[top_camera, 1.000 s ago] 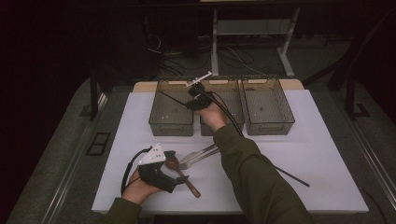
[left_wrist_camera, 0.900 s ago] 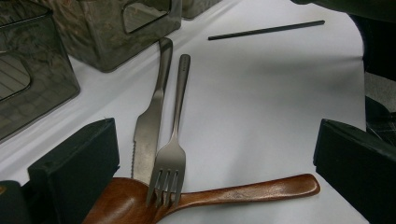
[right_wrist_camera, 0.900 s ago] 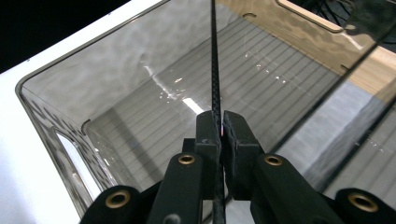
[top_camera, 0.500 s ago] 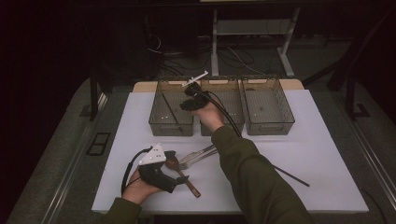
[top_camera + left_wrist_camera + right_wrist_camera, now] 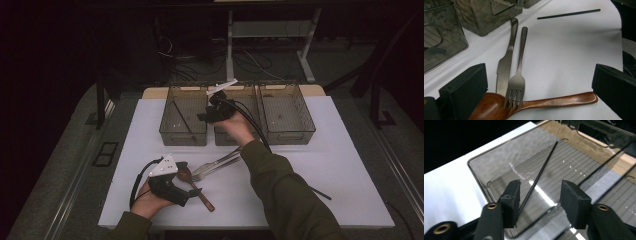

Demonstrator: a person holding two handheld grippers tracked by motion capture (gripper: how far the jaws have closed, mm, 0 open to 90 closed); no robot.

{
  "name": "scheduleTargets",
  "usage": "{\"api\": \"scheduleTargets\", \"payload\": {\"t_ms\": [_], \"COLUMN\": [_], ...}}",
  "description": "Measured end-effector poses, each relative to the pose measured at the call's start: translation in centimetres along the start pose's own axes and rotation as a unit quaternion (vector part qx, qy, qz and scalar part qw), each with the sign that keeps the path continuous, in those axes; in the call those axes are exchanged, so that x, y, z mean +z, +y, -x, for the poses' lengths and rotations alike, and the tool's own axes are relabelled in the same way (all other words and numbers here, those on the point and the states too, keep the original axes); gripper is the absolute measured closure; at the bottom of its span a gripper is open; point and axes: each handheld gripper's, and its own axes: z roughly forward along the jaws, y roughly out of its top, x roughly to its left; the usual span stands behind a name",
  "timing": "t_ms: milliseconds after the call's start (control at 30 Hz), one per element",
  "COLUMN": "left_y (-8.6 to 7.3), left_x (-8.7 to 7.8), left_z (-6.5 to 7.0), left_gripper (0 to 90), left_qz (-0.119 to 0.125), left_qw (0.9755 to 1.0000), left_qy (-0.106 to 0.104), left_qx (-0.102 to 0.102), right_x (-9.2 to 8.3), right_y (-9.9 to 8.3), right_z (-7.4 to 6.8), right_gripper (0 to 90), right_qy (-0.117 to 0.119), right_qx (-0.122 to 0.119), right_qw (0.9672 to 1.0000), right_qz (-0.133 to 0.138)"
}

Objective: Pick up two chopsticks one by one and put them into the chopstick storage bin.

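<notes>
- Over left bin [image 5: 183, 122]: right gripper [image 5: 212, 114], jaws just opened, apart; chopstick [image 5: 537, 178] lying loose inside.
- Near front edge: left gripper [image 5: 187, 192], jaws wide apart, astride wooden spoon [image 5: 544, 102]; fork [image 5: 517, 77] tines on spoon.

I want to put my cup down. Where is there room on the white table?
The white mat is bare right of the sleeve, apart from one black stick, and along its left edge beside the left bin. It is crowded around the wooden spoon, fork and knife.

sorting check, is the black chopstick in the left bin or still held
In the bin: the black chopstick lies in the left bin, free of the right tool.
</notes>
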Motion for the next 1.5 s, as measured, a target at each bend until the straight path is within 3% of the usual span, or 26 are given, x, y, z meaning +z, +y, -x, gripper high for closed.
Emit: {"api": "scheduleTargets", "payload": {"t_ms": [300,733,833,967,1300,1500], "left_y": [-0.2,-0.2,-0.2,-0.2,-0.2,-0.2], "left_x": [0.2,0.1,0.1,0.1,0.2,0.1], "left_z": [-0.1,0.0,0.0,-0.1,0.0,0.0], "left_gripper": [0.0,0.0,0.0,0.0,0.0,0.0], "left_qz": [-0.004,-0.002,-0.002,-0.003,-0.003,-0.005], "left_qw": [1.0000,0.9999,0.9999,0.9999,0.9999,0.9999], "left_qy": [0.004,0.006,0.005,0.006,0.007,0.008], "left_qx": [-0.003,-0.009,-0.009,-0.009,-0.009,-0.008], "right_x": [-3.5,-8.4,-9.5,-11.1,-14.7,-16.6], "right_y": [-2.0,-5.8,-7.0,-8.6,-13.5,-16.1], "right_z": [0.4,0.3,0.4,0.7,1.3,2.1], "right_gripper": [47.6,41.2,37.3,35.0,46.1,49.2], "right_qy": [0.035,0.058,0.053,0.063,0.058,0.055], "right_qx": [-0.024,-0.066,-0.068,-0.067,-0.063,-0.045], "right_qw": [0.9990,0.9960,0.9962,0.9957,0.9961,0.9973], "right_qz": [0.009,0.017,0.016,0.013,-0.022,-0.021]}}
